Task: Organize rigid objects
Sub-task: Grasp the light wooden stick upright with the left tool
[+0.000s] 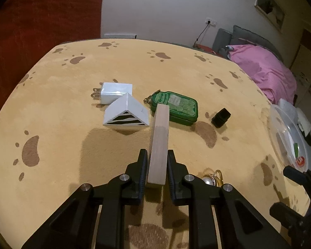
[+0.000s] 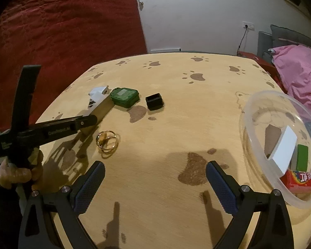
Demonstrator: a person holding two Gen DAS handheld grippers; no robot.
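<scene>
The wooden block sits pinched by its near end in the left gripper, raised above the table and jutting forward. Gripped so far back, it may pivot or slip, knocking the green tin. The right gripper hangs spread, near the bowl.

A tabletop covered in tan fabric printed with brown paw prints. Toward its far left lie a white plug adapter, touching a white triangular block with black stripes on its end, and just right of them a green tin with a key chain. A small black cap sits near the tin. Nearer lies a tangle of gold rings. A clear plastic bowl stands at the right edge.
</scene>
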